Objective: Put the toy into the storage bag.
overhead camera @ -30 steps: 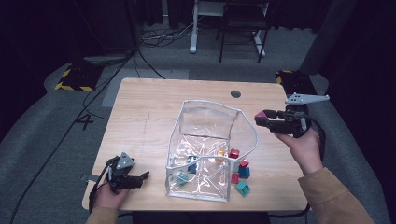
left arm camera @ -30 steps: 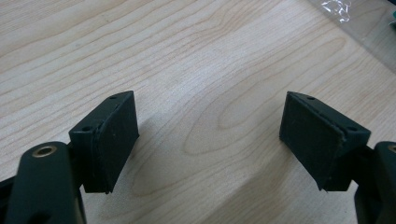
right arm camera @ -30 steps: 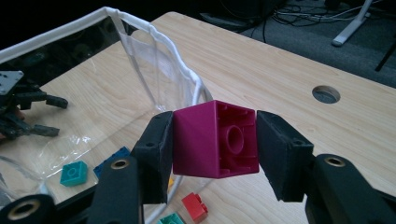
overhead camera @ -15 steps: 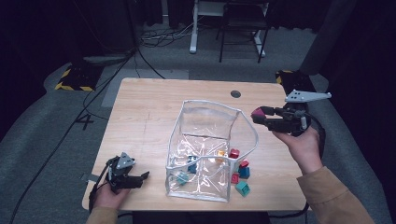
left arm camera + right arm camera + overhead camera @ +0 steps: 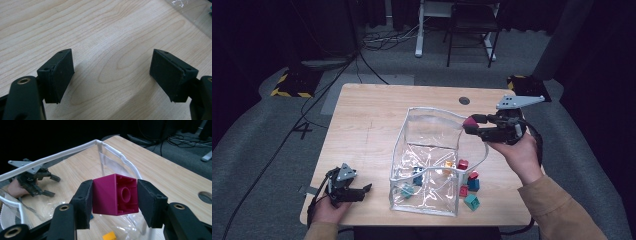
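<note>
A person's right gripper (image 5: 472, 125) clamps a magenta building block (image 5: 115, 194) between its two black pads, the block's hollow underside turned toward the gripper's own camera, as it hangs over the near right rim of a clear plastic bin (image 5: 432, 112) edged in white piping. In the right gripper view the bin's white rim (image 5: 62, 152) arcs just beyond and to the left of the held block, and a yellow block (image 5: 109, 236) lies below the jaws on the bin's floor. Under and short of that gripper, red and teal blocks (image 5: 469, 187) sit on the wooden table (image 5: 362, 115) just outside the bin's right wall. The left gripper (image 5: 362, 192) rests low on the table, well apart from the bin's left wall, its jaws spread wide with bare wood between them (image 5: 112, 67).
</note>
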{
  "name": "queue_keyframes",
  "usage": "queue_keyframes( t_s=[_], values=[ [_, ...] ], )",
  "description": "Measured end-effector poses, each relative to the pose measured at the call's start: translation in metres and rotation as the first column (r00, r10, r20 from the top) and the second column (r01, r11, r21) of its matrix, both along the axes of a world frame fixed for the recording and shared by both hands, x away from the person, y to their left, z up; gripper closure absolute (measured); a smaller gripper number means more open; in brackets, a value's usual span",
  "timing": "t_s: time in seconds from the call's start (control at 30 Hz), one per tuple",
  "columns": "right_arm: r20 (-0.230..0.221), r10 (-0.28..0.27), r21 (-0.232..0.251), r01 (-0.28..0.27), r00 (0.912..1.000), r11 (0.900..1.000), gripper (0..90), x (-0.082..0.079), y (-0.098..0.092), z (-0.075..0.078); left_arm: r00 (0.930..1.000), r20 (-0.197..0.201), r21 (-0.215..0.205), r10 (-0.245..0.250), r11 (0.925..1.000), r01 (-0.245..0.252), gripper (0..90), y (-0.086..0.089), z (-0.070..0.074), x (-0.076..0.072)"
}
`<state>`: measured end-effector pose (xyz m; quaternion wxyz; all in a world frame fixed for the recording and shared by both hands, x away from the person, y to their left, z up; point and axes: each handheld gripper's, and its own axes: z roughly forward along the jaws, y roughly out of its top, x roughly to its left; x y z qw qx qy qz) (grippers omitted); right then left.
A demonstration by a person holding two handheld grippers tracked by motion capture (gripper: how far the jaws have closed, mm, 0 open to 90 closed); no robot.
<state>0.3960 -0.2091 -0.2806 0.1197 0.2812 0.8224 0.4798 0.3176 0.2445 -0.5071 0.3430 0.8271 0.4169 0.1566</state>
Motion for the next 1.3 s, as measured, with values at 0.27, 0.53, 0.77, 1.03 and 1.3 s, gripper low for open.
queue_keyframes(
  t_s=[0.27, 0.53, 0.77, 1.03, 1.3],
  values=[
    [0.006, 0.054, 0.003, -0.054, 0.9985, 0.999, 48.7, 0.000, 0.026, 0.004, 1.0000, 0.000, 0.000, 0.000, 1.0000, 0.000, 19.9, 0.000, 0.000, 0.000],
    [0.003, 0.101, -0.010, -0.101, 0.9949, 0.995, 48.7, 0.000, 0.052, 0.005, 1.0000, 0.000, 0.000, 0.000, 1.0000, 0.000, 19.9, 0.000, 0.000, 0.000],
    [-0.015, 0.127, -0.028, -0.127, 0.9918, 0.991, 48.7, 0.004, 0.071, 0.000, 1.0000, 0.000, 0.000, 0.000, 1.0000, 0.000, 19.9, 0.000, 0.000, 0.000],
    [-0.076, 0.149, -0.094, -0.156, 0.9859, 0.983, 48.7, 0.009, 0.091, -0.015, 1.0000, -0.001, -0.002, 0.001, 1.0000, -0.001, 19.8, 0.000, 0.000, 0.000],
    [-0.186, 0.162, -0.175, -0.195, 0.9692, 0.965, 48.7, 0.015, 0.105, -0.031, 1.0000, -0.001, -0.003, 0.000, 1.0000, 0.000, 19.8, 0.000, 0.000, 0.000]
  ],
)
